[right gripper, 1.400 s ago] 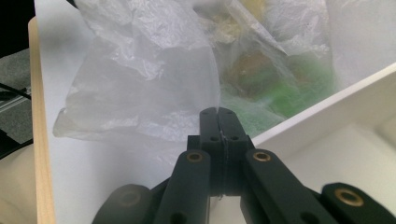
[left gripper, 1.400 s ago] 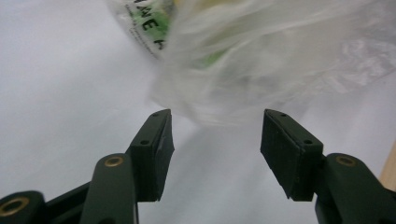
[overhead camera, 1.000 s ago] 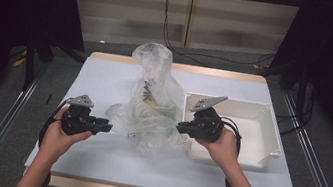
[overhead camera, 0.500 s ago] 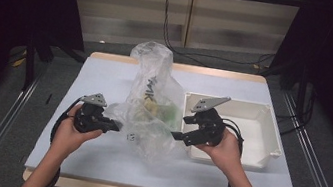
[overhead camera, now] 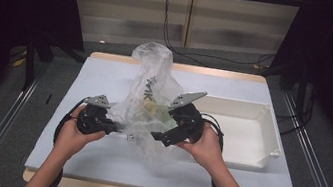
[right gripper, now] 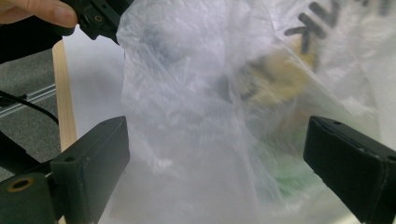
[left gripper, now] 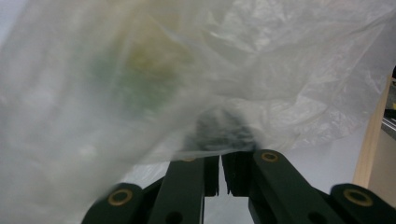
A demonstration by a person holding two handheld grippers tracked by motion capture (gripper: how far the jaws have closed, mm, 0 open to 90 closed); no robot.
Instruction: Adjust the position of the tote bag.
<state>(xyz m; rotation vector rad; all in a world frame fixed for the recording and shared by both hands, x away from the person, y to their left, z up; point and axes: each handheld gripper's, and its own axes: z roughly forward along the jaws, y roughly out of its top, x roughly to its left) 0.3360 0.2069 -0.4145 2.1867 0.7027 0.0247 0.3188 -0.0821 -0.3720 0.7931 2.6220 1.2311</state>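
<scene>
Left claw (overhead camera: pixel 116 128) clamped together, aimed rightward; right claw (overhead camera: pixel 160 137) has just been opening, jaws spread wide.

My left gripper (overhead camera: pixel 116 128) clamps onto the plastic bag (overhead camera: pixel 148 101) and lifts it taller, while my right gripper (overhead camera: pixel 160 137) springs wide open, bag loose between its jaws.

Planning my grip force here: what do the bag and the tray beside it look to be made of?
The bag looks like thin clear plastic film: crinkled, glossy, its yellow-green contents showing through, black lettering printed on it. The left gripper is shut on its edge. The white tray looks like rigid moulded plastic, smooth and matte, though that is less certain.
</scene>
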